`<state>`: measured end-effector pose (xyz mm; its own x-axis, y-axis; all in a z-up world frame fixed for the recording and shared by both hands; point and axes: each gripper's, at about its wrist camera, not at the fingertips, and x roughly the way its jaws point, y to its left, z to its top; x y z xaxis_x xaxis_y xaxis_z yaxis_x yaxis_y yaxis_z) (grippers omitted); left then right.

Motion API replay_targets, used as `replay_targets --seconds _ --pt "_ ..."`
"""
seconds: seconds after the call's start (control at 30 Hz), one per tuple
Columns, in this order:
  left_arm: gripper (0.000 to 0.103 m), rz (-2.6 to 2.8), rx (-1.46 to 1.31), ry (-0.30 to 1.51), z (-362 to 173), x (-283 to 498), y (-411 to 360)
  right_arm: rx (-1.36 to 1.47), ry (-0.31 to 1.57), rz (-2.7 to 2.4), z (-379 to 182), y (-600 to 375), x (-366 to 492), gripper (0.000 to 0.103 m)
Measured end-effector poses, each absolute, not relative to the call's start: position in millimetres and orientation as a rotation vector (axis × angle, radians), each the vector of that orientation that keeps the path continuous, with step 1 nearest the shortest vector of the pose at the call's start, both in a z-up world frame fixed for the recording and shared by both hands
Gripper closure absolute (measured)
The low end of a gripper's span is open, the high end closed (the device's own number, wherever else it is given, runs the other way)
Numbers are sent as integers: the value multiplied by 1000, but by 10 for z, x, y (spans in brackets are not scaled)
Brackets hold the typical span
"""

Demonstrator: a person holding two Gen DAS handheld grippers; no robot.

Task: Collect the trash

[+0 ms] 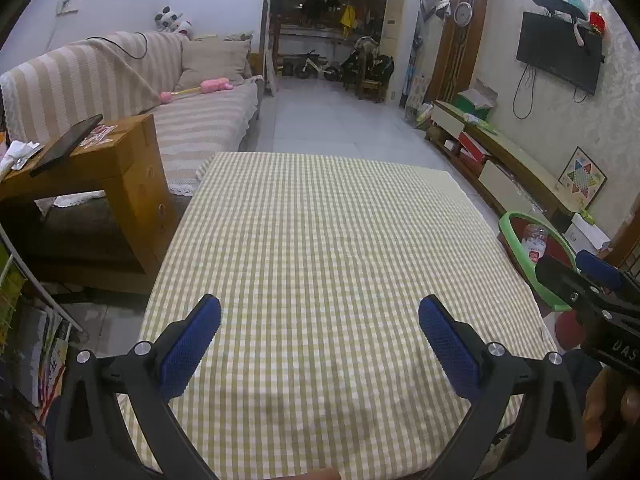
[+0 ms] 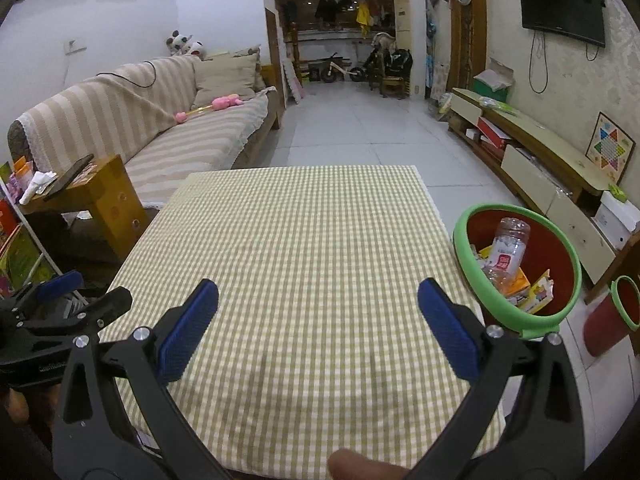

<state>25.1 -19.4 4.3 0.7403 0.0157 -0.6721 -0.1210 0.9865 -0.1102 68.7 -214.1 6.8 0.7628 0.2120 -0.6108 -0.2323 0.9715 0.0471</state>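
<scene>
A red trash bin with a green rim [image 2: 464, 236] stands on the floor by the table's right edge; it also shows in the left wrist view [image 1: 516, 236]. Inside it lie a clear plastic bottle [image 2: 506, 256] and yellow cartons [image 2: 538, 290]. My left gripper [image 1: 320, 308] is open and empty over the near part of the checked tablecloth [image 1: 320, 240]. My right gripper [image 2: 318, 292] is open and empty over the same cloth [image 2: 304, 232], left of the bin. Each gripper shows at the edge of the other's view.
A striped sofa [image 1: 120, 80] and a wooden side table [image 1: 100, 160] with a phone stand to the left. A low TV cabinet [image 2: 540, 152] runs along the right wall. A second small red bin [image 2: 612, 316] sits at far right.
</scene>
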Motion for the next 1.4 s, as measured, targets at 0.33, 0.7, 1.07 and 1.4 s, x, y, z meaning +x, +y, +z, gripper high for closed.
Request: replay_targets --seconds 0.33,0.7,1.07,1.4 --pt "8 95 -164 738 -62 223 -147 -50 637 243 13 -2111 585 5" --pt "8 90 -159 727 -83 190 -161 -46 620 225 -6 -2145 594 5" --pt "8 97 -145 721 -76 185 -164 -46 613 232 -6 -2146 587 5" --pt "8 98 -141 716 -73 169 -157 -50 608 231 4 -2127 591 5"
